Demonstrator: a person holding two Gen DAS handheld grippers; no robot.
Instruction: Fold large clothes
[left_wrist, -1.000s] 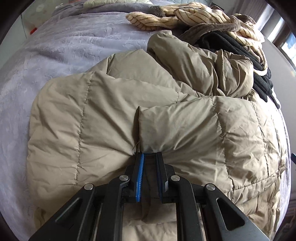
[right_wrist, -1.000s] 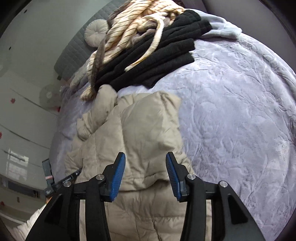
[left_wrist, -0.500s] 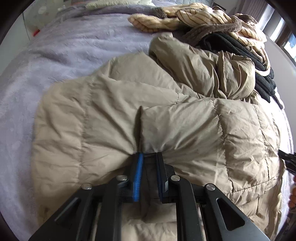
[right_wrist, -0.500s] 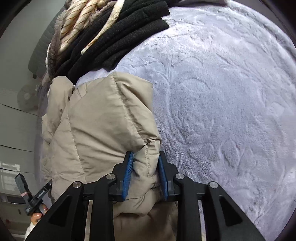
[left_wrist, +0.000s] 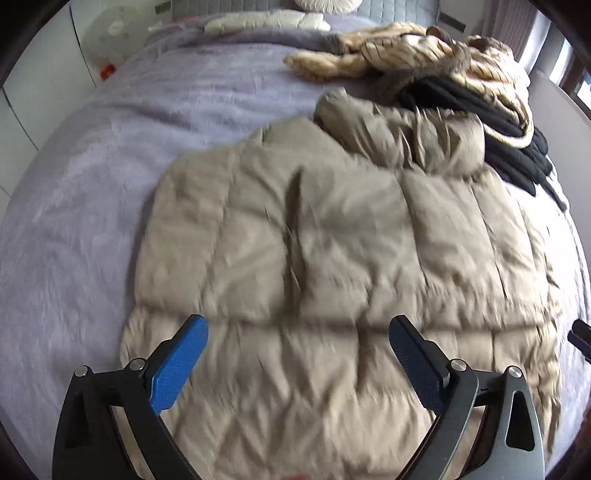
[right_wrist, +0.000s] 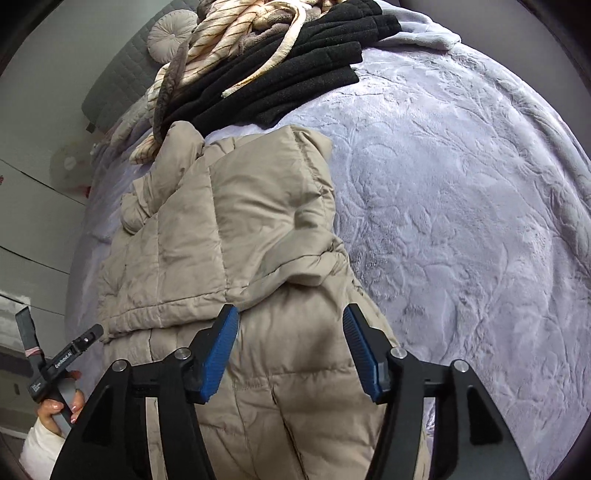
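Note:
A beige quilted down jacket (left_wrist: 332, 258) lies on the lilac bed cover, its near part folded over onto itself; it also shows in the right wrist view (right_wrist: 221, 240). My left gripper (left_wrist: 299, 347) is open and empty, just above the jacket's near folded edge. My right gripper (right_wrist: 291, 332) is open and empty, over the jacket's right side, next to a folded corner. The left gripper's body and the hand that holds it show in the right wrist view (right_wrist: 66, 362) at the lower left.
A pile of black (right_wrist: 295, 66) and cream striped (right_wrist: 229, 33) clothes lies at the far end of the bed, touching the jacket's far end. Bare lilac bed cover (right_wrist: 461, 203) spreads to the right of the jacket and also to its left (left_wrist: 92, 177). Pillows (left_wrist: 266, 18) lie at the headboard.
Both grippers were shut on the jacket's edge half a second ago; both have let go and opened. The left gripper has drawn back and up, and the jacket now lies flat.

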